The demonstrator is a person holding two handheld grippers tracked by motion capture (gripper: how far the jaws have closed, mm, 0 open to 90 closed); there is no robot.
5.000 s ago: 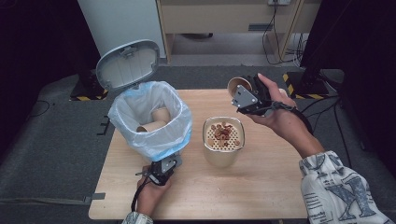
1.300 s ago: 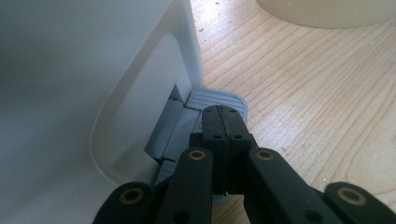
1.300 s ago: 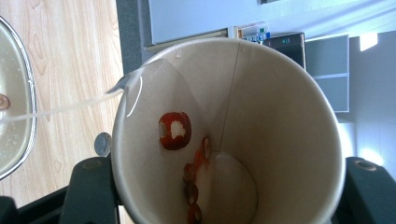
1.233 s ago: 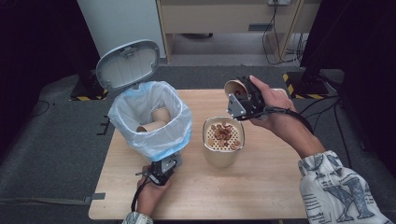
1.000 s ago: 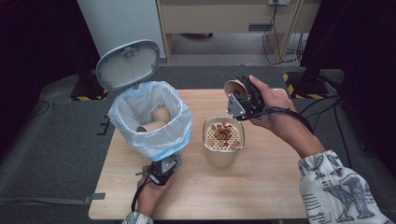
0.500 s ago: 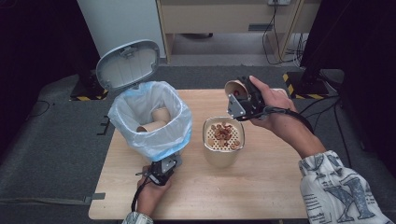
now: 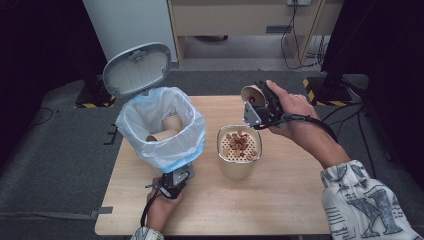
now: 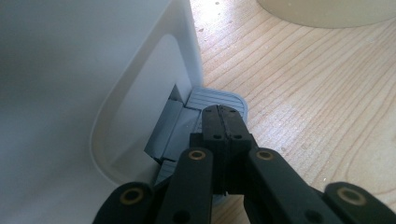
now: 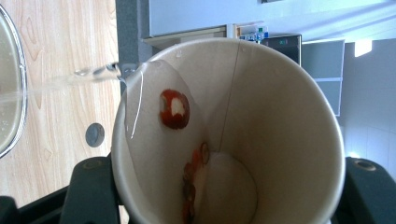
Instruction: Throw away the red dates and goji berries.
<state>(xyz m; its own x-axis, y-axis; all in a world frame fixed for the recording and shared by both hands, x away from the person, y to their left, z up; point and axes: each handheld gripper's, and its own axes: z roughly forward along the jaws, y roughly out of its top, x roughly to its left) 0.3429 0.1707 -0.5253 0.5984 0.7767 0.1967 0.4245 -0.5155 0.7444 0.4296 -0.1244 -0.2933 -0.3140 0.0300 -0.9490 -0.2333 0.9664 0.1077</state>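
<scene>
Pale wood table (image 7: 280, 200), dark floor all round it, and I am working both grippers from afar over one sieve-topped pot (image 7: 238, 159) standing near the table's middle.

My right gripper (image 7: 256, 106) is clamping a paper cup (image 7: 251, 95) by its sides, just beyond the pot and above it. That cup is lying tipped over: its long axis is running close to level, mouth turned toward the pot, base toward my hand. In the right gripper view a thin stream of water (image 9: 70, 79) is leaving the cup's lip and heading for the pot's metal rim (image 9: 14, 84). One red ring of food (image 9: 174, 108) is clinging to the cup's inner wall, with a few smaller scraps lower down.

Left of the pot one white pedal bin (image 7: 162, 135) is standing with its grey lid (image 7: 137, 67) up and a blue-white liner over its rim; I am counting two more paper cups (image 7: 165, 129) lying inside it.

My left gripper (image 7: 172, 184) is sitting at the bin's foot, on the near side from the pot, jaws pressed fully together and gripping nothing; their tips are resting on the grey pedal (image 8: 217, 99).

A heap of red-brown pieces (image 7: 240, 143) is sitting on the pot's sieve.
</scene>
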